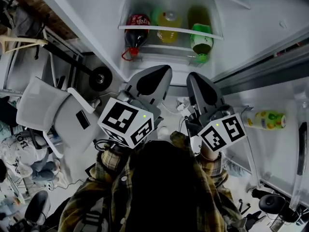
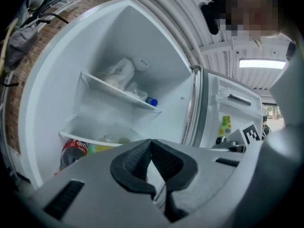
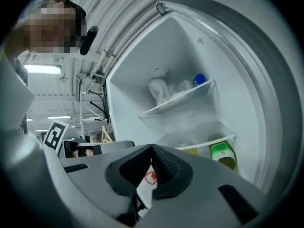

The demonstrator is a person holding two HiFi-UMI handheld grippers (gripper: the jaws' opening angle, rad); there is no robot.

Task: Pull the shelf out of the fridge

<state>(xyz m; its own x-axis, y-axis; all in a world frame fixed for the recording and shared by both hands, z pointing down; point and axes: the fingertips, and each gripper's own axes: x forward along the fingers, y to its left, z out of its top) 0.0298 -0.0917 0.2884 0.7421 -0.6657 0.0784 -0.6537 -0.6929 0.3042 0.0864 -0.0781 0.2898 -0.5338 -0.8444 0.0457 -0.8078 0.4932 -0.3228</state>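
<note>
Head view: shelf (image 1: 149, 29) beyond L tool (image 1: 167, 69), R tool (image 1: 191, 76).

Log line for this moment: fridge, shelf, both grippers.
fridge open | shelf in place, untouched | left gripper shut, empty | right gripper shut, empty

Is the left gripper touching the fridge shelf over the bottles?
Apart. The head view shows the left gripper, jaws shut, stopping short of the shelf, with a clear gap between them.

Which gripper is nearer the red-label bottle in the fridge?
Left. The left gripper sits just below-right of the red-label bottle; the right gripper is further right, under the green bottle.
</note>
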